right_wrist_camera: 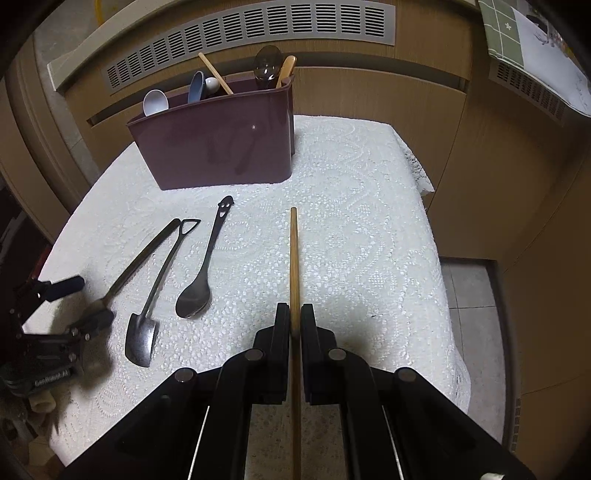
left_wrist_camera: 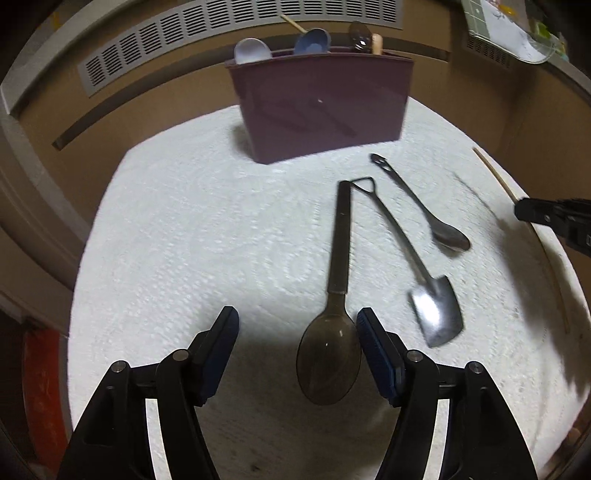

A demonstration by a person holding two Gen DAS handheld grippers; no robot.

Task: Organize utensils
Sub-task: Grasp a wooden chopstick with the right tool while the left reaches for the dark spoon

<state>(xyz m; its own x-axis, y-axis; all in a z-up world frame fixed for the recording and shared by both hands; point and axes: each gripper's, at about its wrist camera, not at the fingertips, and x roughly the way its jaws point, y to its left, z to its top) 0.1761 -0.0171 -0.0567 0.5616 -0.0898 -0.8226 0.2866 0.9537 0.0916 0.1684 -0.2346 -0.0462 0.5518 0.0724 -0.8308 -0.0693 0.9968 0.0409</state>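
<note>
1. Right gripper (right_wrist_camera: 294, 321) clenched on a wooden chopstick (right_wrist_camera: 293, 258), which lies in line with the fingers; thin stick, may pivot or slip on lifting.
2. Left gripper (left_wrist_camera: 297, 332) released, jaws apart over the brown spoon (left_wrist_camera: 334, 332); bowl sits off-centre against the right pad, so closing may nudge it away.
3. Holder (right_wrist_camera: 218, 147) at the far end of the surface (right_wrist_camera: 351, 240); shovel spoon (right_wrist_camera: 142, 332) and smiley spoon (right_wrist_camera: 199, 288) lie loose.

A white lace-patterned tablecloth (right_wrist_camera: 351, 229) covers the table; behind it runs a grey slotted vent grille (right_wrist_camera: 258, 33) above brown wood-look panels (right_wrist_camera: 388, 103).
</note>
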